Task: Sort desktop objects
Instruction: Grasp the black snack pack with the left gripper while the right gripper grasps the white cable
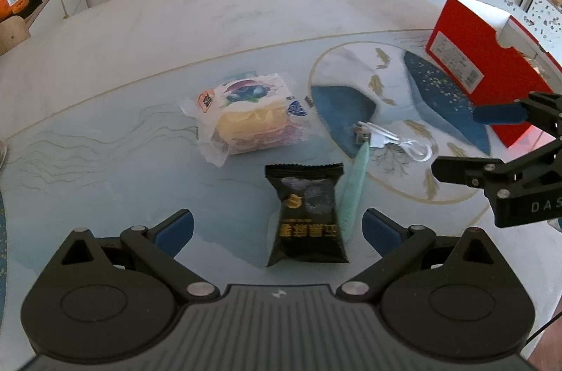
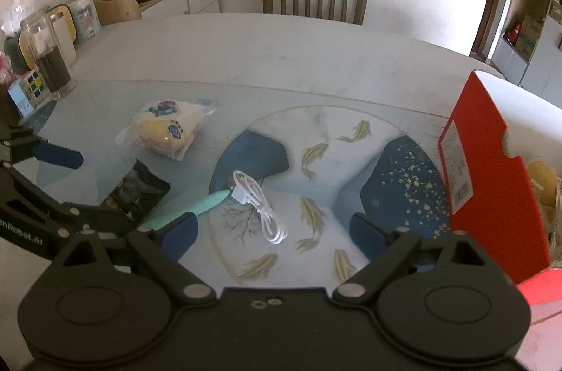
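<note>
A: Left claw (image 1: 277, 230) spread wide, empty, straddling the shiny black foil snack packet (image 1: 306, 216) on the glass tabletop (image 1: 105, 160).

B: Right claw (image 2: 274, 230) likewise. That mint-green plastic pen (image 1: 354, 192) touching the packet might get dragged along.

Red box (image 2: 491, 167): cut off at 3 o'clock edge; contents indistinct. Black snack packet (image 2: 137, 192): partly hidden behind left gripper (image 2: 52, 181).
</note>
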A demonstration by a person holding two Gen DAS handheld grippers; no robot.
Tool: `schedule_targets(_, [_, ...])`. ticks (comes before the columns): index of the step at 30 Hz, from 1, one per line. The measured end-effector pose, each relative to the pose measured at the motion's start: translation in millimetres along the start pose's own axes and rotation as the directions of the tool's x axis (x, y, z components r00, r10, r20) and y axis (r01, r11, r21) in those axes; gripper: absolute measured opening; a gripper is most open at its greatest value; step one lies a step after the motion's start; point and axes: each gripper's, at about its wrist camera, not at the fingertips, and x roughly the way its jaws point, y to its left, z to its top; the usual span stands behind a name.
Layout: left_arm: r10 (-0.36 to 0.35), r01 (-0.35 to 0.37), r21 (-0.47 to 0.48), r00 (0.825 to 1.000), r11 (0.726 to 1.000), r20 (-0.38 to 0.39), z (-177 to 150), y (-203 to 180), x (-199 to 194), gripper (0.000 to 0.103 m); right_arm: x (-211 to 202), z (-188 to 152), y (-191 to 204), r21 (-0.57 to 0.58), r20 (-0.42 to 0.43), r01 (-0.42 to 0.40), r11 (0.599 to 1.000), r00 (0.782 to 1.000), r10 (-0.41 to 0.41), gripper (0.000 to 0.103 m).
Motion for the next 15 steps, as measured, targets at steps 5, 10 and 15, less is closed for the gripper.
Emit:
schedule_targets(5, [0.009,-0.009,-0.017,1.0,1.0,0.006,0.3,4.9,5.6,0.103,9.8,-1.7,-0.4,-0.002,-0.018,-0.009,1.0,1.0,0.009,0.093])
schedule_targets(10, [0.008,-0.007,-0.033,1.0,0.999,0.009,-0.7,7.0,10.0,0.103,16.4,-2.1,2.2,-0.011,-0.028,-0.028,1.0,0.999,0.028,0.093])
schedule_targets(15, [0.004,-0.004,-0.039,1.0,0.999,0.002,-0.3,8.0,15.4,0.103,24.4,-1.9,3.6,-0.018,-0.041,-0.038,0.999,0.998,0.037,0.09])
